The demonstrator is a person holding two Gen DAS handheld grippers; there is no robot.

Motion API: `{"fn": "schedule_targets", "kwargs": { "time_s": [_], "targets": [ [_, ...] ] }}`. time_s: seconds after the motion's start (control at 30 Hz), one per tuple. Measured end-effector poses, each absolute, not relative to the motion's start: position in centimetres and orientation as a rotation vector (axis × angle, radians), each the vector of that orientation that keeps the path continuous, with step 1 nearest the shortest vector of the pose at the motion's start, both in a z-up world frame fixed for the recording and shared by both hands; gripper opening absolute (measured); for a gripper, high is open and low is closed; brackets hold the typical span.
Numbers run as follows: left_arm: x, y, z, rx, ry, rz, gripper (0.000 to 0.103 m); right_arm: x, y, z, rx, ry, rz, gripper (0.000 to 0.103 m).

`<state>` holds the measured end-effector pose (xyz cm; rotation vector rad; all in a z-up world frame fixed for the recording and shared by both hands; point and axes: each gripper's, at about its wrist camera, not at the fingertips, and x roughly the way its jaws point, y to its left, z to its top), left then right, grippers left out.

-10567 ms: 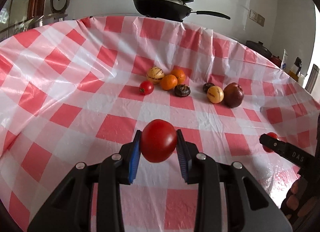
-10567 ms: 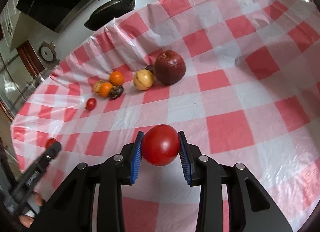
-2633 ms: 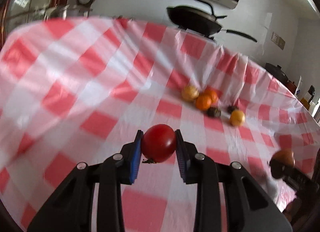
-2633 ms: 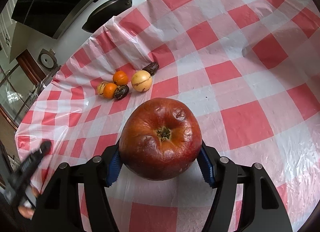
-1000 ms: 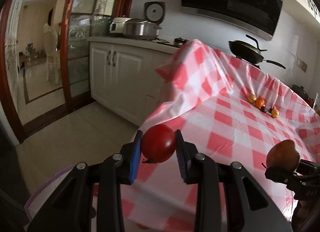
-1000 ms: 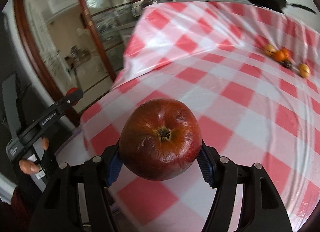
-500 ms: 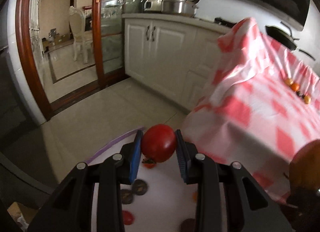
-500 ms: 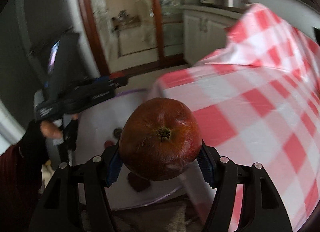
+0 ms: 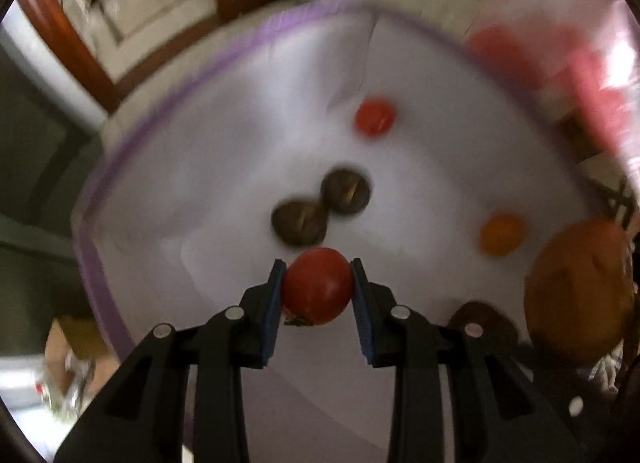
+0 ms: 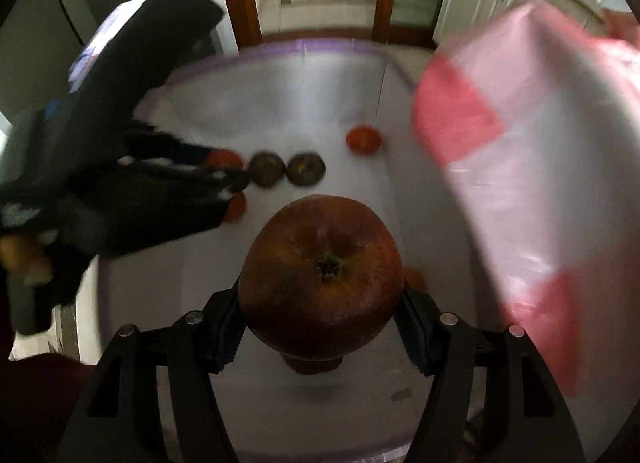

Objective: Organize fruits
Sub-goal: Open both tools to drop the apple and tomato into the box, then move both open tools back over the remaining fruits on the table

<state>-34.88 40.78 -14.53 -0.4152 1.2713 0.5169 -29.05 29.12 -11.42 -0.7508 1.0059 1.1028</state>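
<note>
The left gripper [image 9: 318, 287] was clamped on a red tomato [image 9: 317, 285] above the white, purple-rimmed basket [image 9: 224, 135]. Two brown fruits [image 9: 324, 205], a small tomato [image 9: 375, 117] and an orange [image 9: 502, 234] lay inside. The right gripper [image 10: 320, 313] squeezed a big dark-red apple [image 10: 321, 276] over it. No readable writing anywhere.

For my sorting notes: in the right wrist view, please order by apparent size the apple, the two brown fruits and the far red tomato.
1. Apple, though nearest the camera.
2. The two brown fruits look alike.
3. Far red tomato.
</note>
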Motion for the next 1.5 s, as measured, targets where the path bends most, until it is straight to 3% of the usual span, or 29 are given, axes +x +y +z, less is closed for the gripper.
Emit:
{"fn": "schedule_targets", "kwargs": {
  "time_s": [0.2, 0.5, 0.7, 0.83, 0.97, 1.03, 1.1, 1.23, 1.4, 1.5],
  "targets": [
    [-35.2, 40.8, -17.2, -0.431, 1.387, 0.53, 0.033, -27.4, 32.0, -14.5, -0.815, 1.077, 1.052, 0.064],
    [-35.5, 41.1, -17.4, -0.434, 1.404, 0.542, 0.034, -27.2, 33.3, -17.2, -0.928, 1.121, 1.002, 0.064],
    [-35.7, 41.1, -17.2, -0.447, 1.392, 0.54, 0.056, -27.1, 32.6, -17.8, -0.942, 1.15, 0.985, 0.064],
    [-35.9, 41.2, -16.8, -0.454, 1.38, 0.534, 0.059, -27.2, 32.2, -17.4, -0.927, 1.128, 1.001, 0.066],
    [-36.2, 41.4, -15.3, -0.442, 1.351, 0.547, 0.063, -28.0, 31.0, -14.7, -0.865, 1.045, 1.047, 0.072],
    [-36.7, 41.2, -13.6, -0.429, 1.308, 0.572, 0.072, -28.7, 29.8, -13.1, -0.849, 0.994, 1.074, 0.074],
    [-36.8, 41.7, -11.7, -0.399, 1.26, 0.621, 0.075, -29.6, 28.7, -11.0, -0.846, 0.934, 1.1, 0.074],
    [-36.3, 41.5, -7.7, -0.36, 1.16, 0.652, 0.077, -31.8, 25.6, -5.2, -0.8, 0.762, 1.176, 0.075],
    [-33.6, 39.2, -1.3, -0.255, 0.974, 0.637, 0.092, -32.5, 18.8, 3.5, -0.635, 0.556, 1.211, 0.084],
    [-31.3, 36.1, 1.3, -0.155, 0.894, 0.621, 0.095, -31.1, 13.5, 7.4, -0.509, 0.471, 1.124, 0.087]
  ]
}}
